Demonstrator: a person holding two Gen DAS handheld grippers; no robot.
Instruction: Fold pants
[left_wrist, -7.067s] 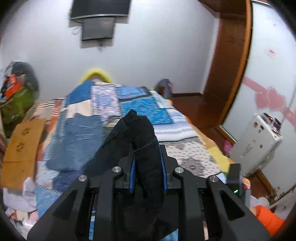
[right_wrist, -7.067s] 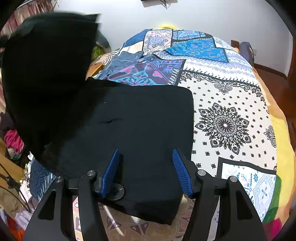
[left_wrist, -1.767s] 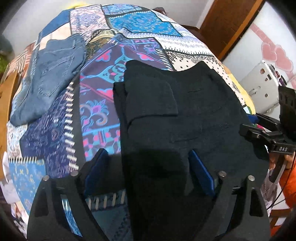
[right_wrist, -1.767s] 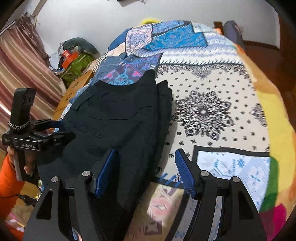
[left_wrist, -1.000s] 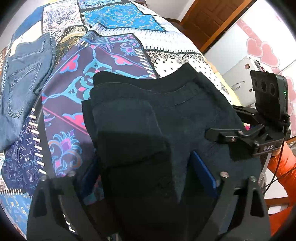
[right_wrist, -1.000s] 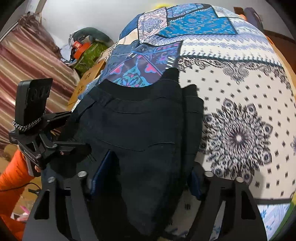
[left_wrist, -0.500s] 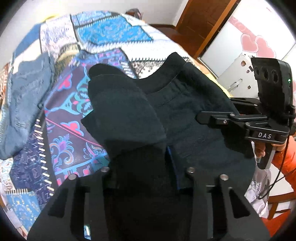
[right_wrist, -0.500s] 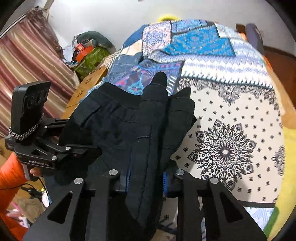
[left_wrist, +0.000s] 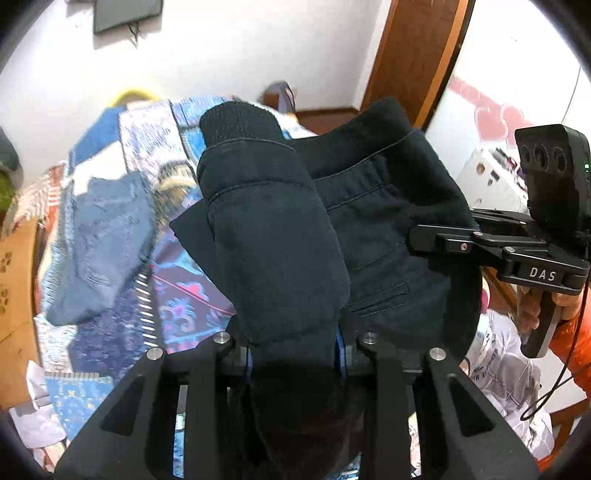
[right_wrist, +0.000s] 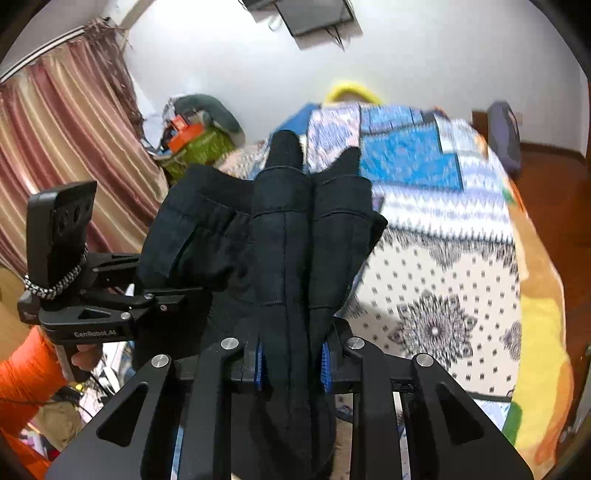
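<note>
The black pants (left_wrist: 280, 229) are folded into a thick bundle and held up off the bed between both grippers. My left gripper (left_wrist: 295, 354) is shut on one end of the bundle; the cloth bulges over its jaws. My right gripper (right_wrist: 291, 362) is shut on the other end of the pants (right_wrist: 288, 251). Each gripper shows in the other's view: the right gripper (left_wrist: 436, 236) clamps the pants' right edge, the left gripper (right_wrist: 162, 299) clamps their left edge.
The patchwork bedspread (right_wrist: 443, 229) lies below and ahead. A pair of blue jeans (left_wrist: 103, 240) lies on its left side. A cardboard box (left_wrist: 18, 280) stands at the left, a curtain (right_wrist: 62, 147) and cluttered bags (right_wrist: 195, 136) beyond. A wooden door (left_wrist: 413, 55) is at the right.
Both grippers went from open around the folded pants to shut on them, then lifted the bundle off the bed; the views now tilt up toward the wall.
</note>
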